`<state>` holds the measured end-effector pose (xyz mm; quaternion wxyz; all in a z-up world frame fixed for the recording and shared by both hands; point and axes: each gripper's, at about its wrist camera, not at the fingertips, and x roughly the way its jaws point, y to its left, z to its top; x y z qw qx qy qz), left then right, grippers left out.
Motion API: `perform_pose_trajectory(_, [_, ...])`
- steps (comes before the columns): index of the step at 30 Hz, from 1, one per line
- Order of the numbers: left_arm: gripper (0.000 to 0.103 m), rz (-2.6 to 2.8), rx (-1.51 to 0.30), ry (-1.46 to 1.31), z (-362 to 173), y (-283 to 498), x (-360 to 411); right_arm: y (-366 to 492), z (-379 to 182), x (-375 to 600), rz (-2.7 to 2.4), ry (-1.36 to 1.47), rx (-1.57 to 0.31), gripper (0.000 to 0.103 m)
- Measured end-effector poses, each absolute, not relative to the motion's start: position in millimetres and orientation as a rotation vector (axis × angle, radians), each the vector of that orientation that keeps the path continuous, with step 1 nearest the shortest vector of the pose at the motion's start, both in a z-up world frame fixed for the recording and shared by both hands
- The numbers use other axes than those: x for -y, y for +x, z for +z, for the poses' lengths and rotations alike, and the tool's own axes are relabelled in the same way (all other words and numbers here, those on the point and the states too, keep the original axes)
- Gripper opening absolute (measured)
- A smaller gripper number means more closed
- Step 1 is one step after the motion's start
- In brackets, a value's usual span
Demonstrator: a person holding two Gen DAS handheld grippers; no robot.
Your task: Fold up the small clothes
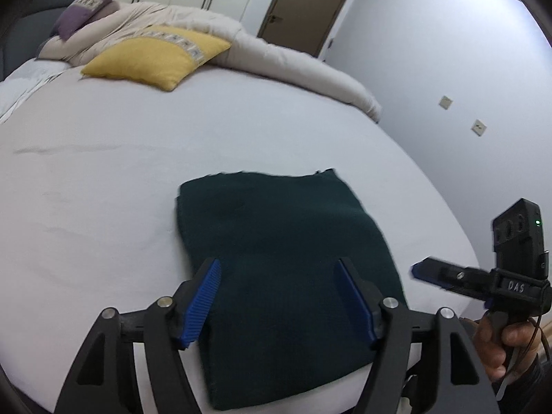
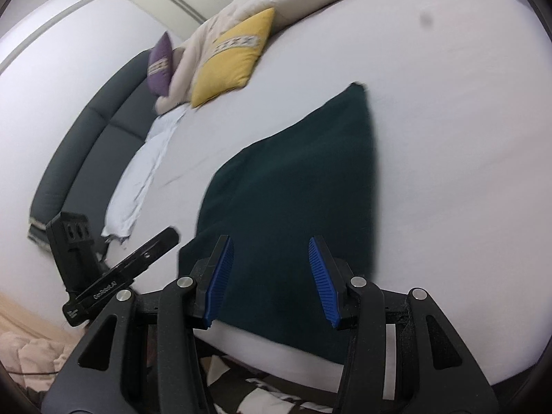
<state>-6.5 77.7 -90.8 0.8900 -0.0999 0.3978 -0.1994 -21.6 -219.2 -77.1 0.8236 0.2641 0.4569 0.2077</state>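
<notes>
Across the white bed [image 1: 103, 179] our dark green cloth [image 1: 276, 241] lies folded flat near the front edge. Our left gripper [image 1: 279, 265] spreads wide above it, the right gripper [image 2: 270, 241] narrower; both hold nothing. Behind sit a yellow cushion [image 1: 155, 55], beige duvet [image 1: 276, 58], brown door [image 1: 310, 7].

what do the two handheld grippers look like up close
Both the left gripper and the right gripper are black plastic linkages with silver pivot pins and ribbed blue pads. The right one carries a black camera box with a green light and white lettering; thin cables trail by the hand, which wears a dark sleeve.
</notes>
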Motion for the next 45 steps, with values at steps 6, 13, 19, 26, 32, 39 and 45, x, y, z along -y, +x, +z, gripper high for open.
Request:
perform_pose_trajectory(6, [0.076,-0.378,-0.913,-0.182,-127.4,10.3,-64.2,-20.0,-118.5,223.6,0.44,0.647,-1.012,0.04])
perform_pose_trajectory(13, [0.076,-0.39,-0.904,-0.159,-140.8,6.4,-68.0,-34.3,-129.3,248.2,0.418,0.682,-0.996,0.042])
perform_pose_trajectory(19, [0.076,-0.335,-0.89,-0.193,-135.2,-2.4,-90.5,-53.8,-115.3,278.1,0.289,0.663,-0.948,0.045])
perform_pose_trajectory(26, [0.094,-0.192,-0.684,-0.078,-76.9,-36.6,-106.9,-76.9,-47.4,295.1,0.144,0.532,-0.743,0.061])
perform_pose_trajectory(32, [0.103,-0.063,-0.382,0.014,-8.8,-73.2,-91.5,-110.0,22.8,266.1,0.028,0.287,-0.481,0.099])
perform_pose_trajectory(39, [0.103,0.064,-0.303,0.1,35.0,-94.4,-76.5,-128.4,62.1,242.2,-0.042,0.181,-0.393,0.103])
perform_pose_trajectory(45, [0.103,0.057,-0.508,0.007,20.7,-73.0,-88.9,-109.0,68.6,214.8,-0.023,0.199,-0.532,0.103])
